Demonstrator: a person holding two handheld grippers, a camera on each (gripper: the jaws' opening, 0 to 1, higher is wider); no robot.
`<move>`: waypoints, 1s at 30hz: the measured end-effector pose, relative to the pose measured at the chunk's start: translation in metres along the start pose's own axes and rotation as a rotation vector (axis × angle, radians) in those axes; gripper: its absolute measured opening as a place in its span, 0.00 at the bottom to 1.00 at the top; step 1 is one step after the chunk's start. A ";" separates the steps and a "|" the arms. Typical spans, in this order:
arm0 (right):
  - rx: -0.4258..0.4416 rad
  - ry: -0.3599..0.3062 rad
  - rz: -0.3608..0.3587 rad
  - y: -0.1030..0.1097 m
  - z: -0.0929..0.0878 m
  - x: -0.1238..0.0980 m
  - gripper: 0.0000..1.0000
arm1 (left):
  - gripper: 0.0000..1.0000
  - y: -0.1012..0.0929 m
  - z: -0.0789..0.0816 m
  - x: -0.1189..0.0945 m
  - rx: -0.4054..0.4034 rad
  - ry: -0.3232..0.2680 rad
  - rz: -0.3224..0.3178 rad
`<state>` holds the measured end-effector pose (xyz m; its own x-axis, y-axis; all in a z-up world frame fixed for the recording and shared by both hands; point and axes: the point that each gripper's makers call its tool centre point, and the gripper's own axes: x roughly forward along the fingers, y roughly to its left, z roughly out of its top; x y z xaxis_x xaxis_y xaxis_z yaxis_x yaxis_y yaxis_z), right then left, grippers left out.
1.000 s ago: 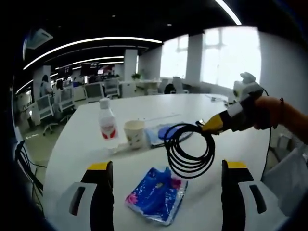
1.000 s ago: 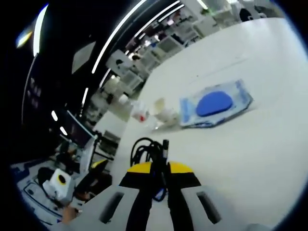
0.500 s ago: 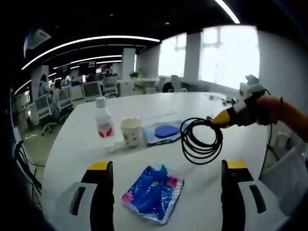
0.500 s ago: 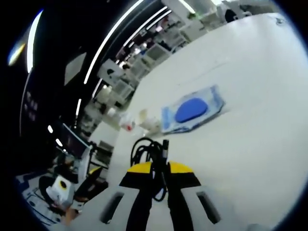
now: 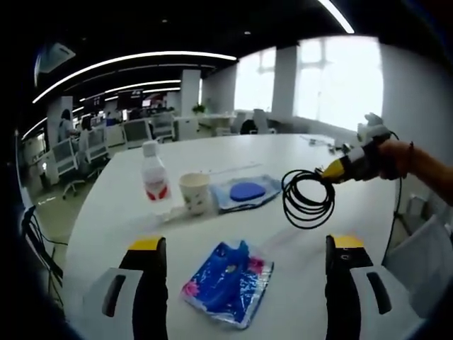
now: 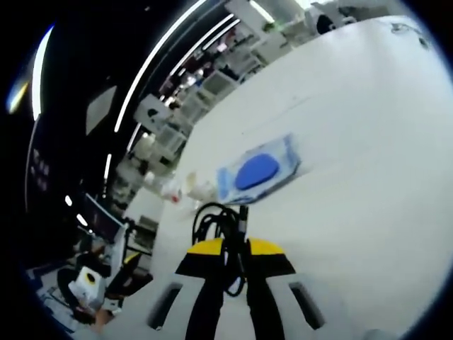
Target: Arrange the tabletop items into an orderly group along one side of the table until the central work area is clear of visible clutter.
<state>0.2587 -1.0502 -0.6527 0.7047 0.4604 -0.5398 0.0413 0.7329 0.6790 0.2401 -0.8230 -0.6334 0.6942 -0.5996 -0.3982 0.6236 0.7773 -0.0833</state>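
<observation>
A coiled black cable (image 5: 308,199) hangs above the white table (image 5: 233,152), pinched by my right gripper (image 5: 333,171), which comes in from the right. In the right gripper view the jaws are shut on that cable (image 6: 221,221). My left gripper (image 5: 241,265) is open, its jaws standing either side of a blue patterned packet (image 5: 228,281) lying on the table. Further back stand a clear bottle with a red label (image 5: 156,180), a paper cup (image 5: 196,193) and a clear pouch with a blue disc (image 5: 245,192), also the pouch (image 6: 256,171) in the right gripper view.
A person's forearm (image 5: 425,164) holds the right gripper. Small items (image 5: 322,145) lie at the table's far right edge. Office desks and chairs (image 5: 99,145) stand behind the table. Black cords (image 5: 35,241) hang off its left side.
The right gripper has carried the cable up and to the right, away from the blue packet. The left gripper has stayed put.
</observation>
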 end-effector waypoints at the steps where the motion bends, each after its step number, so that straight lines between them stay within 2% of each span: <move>1: 0.001 0.000 -0.006 -0.004 0.001 0.000 0.06 | 0.91 0.000 -0.001 0.000 0.001 0.002 -0.001; 10: 0.031 -0.008 -0.038 -0.027 0.014 -0.003 0.06 | 0.92 -0.002 -0.004 0.000 0.011 0.018 -0.009; 14: 0.045 -0.006 -0.056 -0.039 0.017 -0.003 0.06 | 0.93 -0.006 -0.001 0.001 0.026 0.002 -0.023; 30: 0.042 0.010 -0.139 -0.077 0.022 0.006 0.06 | 0.93 -0.002 -0.008 0.003 0.033 0.022 -0.007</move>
<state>0.2750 -1.1153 -0.6974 0.6829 0.3615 -0.6348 0.1674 0.7684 0.6177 0.2382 -0.8248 -0.6416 0.6817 -0.6007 -0.4177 0.6404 0.7660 -0.0564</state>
